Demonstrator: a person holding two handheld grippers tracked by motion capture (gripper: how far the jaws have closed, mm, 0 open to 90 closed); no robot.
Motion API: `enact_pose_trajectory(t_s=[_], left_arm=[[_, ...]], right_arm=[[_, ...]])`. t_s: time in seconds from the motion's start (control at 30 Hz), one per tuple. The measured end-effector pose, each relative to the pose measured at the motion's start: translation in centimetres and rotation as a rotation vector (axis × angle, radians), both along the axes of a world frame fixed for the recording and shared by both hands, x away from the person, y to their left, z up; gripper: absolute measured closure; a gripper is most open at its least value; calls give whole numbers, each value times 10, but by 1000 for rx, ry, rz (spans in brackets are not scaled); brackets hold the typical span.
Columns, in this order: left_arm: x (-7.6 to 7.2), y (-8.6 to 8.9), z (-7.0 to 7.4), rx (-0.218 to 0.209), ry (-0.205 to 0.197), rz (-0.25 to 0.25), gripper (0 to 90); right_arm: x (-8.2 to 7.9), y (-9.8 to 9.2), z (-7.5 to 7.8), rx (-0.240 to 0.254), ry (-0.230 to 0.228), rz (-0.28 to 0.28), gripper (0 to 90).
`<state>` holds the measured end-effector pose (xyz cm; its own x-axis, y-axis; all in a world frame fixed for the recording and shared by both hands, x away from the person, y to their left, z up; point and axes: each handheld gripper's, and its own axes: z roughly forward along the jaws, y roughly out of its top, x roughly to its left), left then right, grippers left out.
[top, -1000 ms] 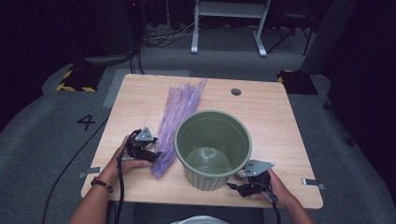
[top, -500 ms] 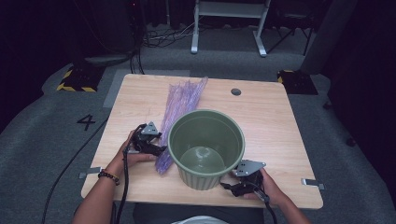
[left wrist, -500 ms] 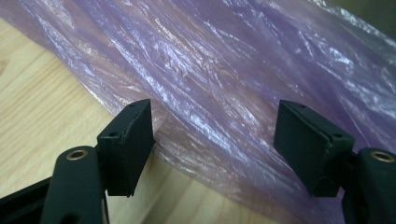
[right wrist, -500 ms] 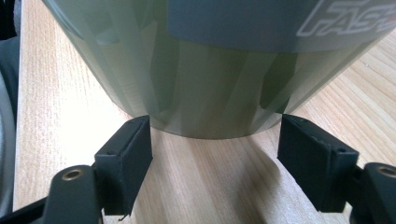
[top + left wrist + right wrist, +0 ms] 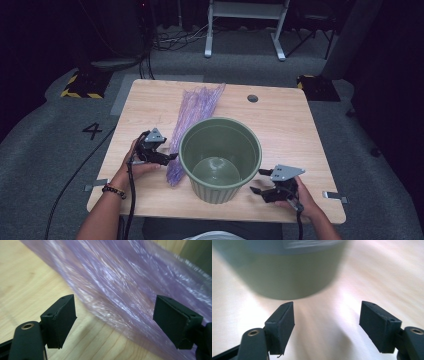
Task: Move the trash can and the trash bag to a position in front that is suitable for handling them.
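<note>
purple plastic bag [image 5: 192,122]: laid flat on bench [image 5: 300,125], long axis running away from person, beside green bin [image 5: 220,157] | left gripper [image 5: 165,157]: nearer, fingers just opened, spread across bag's near end, ungripped | right gripper [image 5: 257,190]: released, beside bin

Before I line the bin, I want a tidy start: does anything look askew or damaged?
Nothing looks damaged or spilled. The green bin stands upright and empty on the table. The purple bag lies stretched out and crumpled beside it, its near end tucked against the bin's side, with the left gripper at that end, jaws open.
</note>
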<state>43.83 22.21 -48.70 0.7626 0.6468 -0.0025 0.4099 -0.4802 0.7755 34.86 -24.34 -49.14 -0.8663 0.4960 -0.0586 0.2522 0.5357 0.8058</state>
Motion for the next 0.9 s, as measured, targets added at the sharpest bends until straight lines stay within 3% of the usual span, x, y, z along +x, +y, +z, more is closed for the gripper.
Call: enact_pose_trajectory(t_s=[0.03,0.13,0.17,0.23,0.27,0.3,0.37,0.6,0.7,0.77,0.87,0.9], left_arm=[[-5,5,3,-9,0,0,185],[-9,8,5,3,17,0,224],[-11,9,4,-7,17,-4,224],[-12,11,2,-26,33,-8,253],[-11,10,0,-21,47,-8,259],[-8,6,-6,21,56,3,264],[-3,2,-11,29,75,0,275],[4,-12,-14,55,72,4,239],[2,-14,-14,74,63,0,212],[-2,-13,-12,85,71,-18,259],[-8,-10,-11,87,73,-23,308],[-14,-5,-12,84,71,-19,308]], right_arm=[[9,-15,3,29,-4,-79,294],[22,-34,7,80,6,-163,301],[22,-34,7,80,6,-163,301],[29,-42,9,80,-4,-216,305],[38,-47,9,72,-11,-268,313],[41,-48,9,71,-13,-289,315],[48,-48,10,69,-20,-315,319],[56,-47,9,89,-15,-336,325],[50,-45,3,59,-18,-323,325],[48,-45,1,42,-18,-320,326],[43,-44,0,50,-10,-290,325],[34,-41,1,58,-13,-252,307]])
